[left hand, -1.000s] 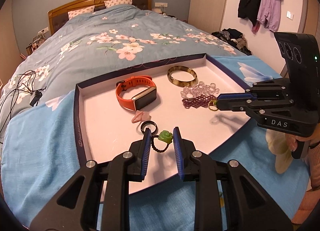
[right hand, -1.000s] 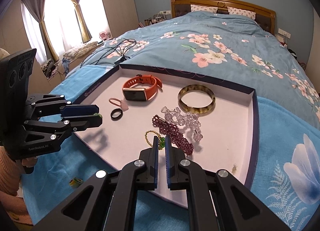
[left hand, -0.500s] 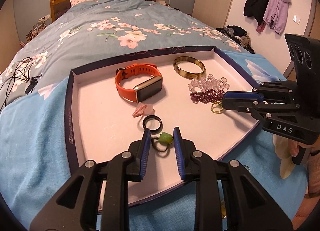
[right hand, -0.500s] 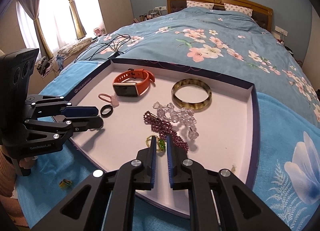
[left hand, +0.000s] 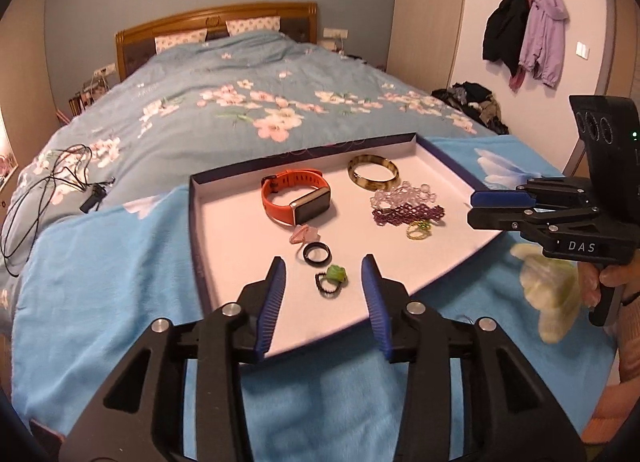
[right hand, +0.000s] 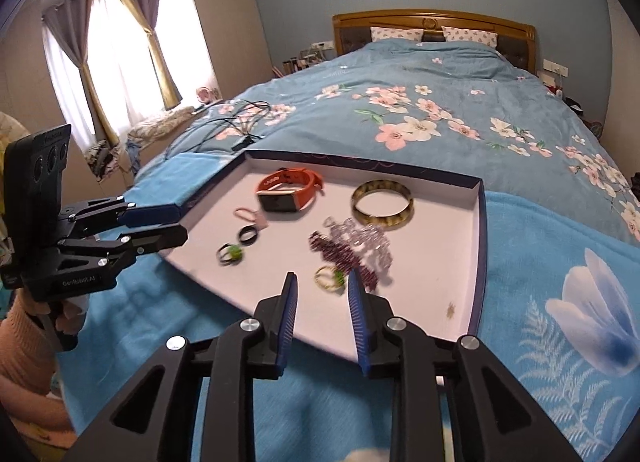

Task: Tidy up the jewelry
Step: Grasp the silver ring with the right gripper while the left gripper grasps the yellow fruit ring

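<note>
Rings lie loose in the shallow white box with dark blue sides (left hand: 448, 165) on the bed.
The black bead ring with a green stone (left hand: 333, 278) lies free before the left hand-held gripper (left hand: 323, 276), whose jaws have just spread; the right hand-held gripper (right hand: 322, 289), marked "DAS", also just opened, above the yellow bead ring (right hand: 329, 278).

the tray (left hand: 224, 229) is white inside with a dark navy rim. in it: an orange watch (left hand: 294, 201) with a dark face, a mottled brown-and-cream bangle (left hand: 373, 170), clear beads (left hand: 400, 194), a purple bead string (left hand: 408, 214), a yellow-green ring (left hand: 418, 230), a pink clip (left hand: 305, 234), a black ring (left hand: 317, 253) and a black bead ring with a green stone (left hand: 333, 280). the blanket (left hand: 112, 282) under it is bright blue with white flowers; the duvet (left hand: 248, 101) is grey-blue with pink and white blossoms. both grippers (left hand: 323, 282) (right hand: 320, 294) are black with blue pads.
</note>
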A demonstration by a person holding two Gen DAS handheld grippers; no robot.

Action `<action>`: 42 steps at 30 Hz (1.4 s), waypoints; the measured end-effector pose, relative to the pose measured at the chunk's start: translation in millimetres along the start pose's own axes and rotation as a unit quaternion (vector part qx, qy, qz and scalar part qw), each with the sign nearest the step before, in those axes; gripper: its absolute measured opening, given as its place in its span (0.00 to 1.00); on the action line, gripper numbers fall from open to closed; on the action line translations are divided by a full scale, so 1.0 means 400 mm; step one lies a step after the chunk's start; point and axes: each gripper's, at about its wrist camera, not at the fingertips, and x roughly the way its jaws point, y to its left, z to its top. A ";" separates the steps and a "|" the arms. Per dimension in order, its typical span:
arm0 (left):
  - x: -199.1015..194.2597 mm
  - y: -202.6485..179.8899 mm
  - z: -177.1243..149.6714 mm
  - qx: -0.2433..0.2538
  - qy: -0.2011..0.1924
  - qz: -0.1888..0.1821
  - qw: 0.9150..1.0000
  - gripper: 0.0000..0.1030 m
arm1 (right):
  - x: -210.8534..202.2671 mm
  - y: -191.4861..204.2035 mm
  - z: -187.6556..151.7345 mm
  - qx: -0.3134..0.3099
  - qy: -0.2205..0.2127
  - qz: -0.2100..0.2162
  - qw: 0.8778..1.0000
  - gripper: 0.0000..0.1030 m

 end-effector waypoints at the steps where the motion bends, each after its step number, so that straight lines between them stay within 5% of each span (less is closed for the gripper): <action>1: -0.014 -0.001 -0.007 0.001 -0.002 -0.001 1.000 0.38 | -0.007 0.007 -0.007 0.000 -0.001 0.004 1.000 0.24; 17: -0.076 -0.109 -0.144 0.045 0.028 -0.034 0.998 0.39 | 0.031 0.124 -0.114 -0.026 0.065 0.044 0.997 0.27; 28: -0.050 -0.133 -0.155 0.054 0.049 -0.053 0.996 0.39 | 0.056 0.155 -0.121 -0.042 0.080 0.010 0.996 0.26; 36: -0.036 -0.133 -0.153 0.044 0.065 -0.064 0.995 0.37 | 0.051 0.151 -0.126 -0.053 0.082 -0.004 0.995 0.07; 42: -0.020 -0.134 -0.153 0.040 0.077 -0.073 0.994 0.34 | 0.043 0.142 -0.130 -0.052 0.082 0.002 0.995 0.03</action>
